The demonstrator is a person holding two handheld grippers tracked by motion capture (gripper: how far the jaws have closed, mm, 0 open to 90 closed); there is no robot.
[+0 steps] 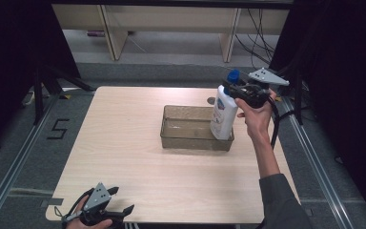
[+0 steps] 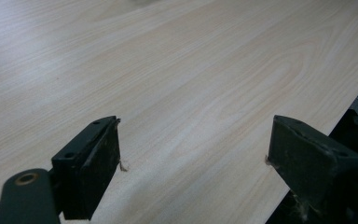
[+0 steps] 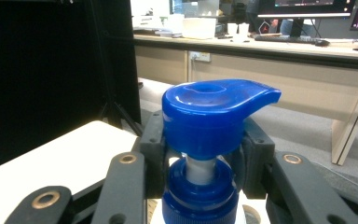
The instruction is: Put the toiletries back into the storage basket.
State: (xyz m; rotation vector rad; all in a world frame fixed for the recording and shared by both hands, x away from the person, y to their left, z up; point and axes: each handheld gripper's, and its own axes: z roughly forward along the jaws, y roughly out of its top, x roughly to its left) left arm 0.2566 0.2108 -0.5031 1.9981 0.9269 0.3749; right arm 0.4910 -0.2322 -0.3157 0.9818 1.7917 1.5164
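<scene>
A white pump bottle (image 1: 223, 114) with a blue pump head (image 3: 212, 116) stands upright at the right end of a clear plastic bin (image 1: 190, 136); whether its base rests on the bin floor I cannot tell. My right gripper (image 1: 236, 89) is shut on the bottle's neck just under the pump head, one jaw on each side in the right gripper view. My left gripper (image 1: 124, 200) hovers open at the table's near left edge. In the left gripper view its jaws stand wide apart over bare wood (image 2: 177, 84) with nothing between them.
The light wooden table (image 1: 124, 143) holds the bin at centre right. A small round mark (image 1: 211, 100) lies behind the bin. Black tripod legs (image 1: 52, 81) stand at the far left, and desks line the back of the room.
</scene>
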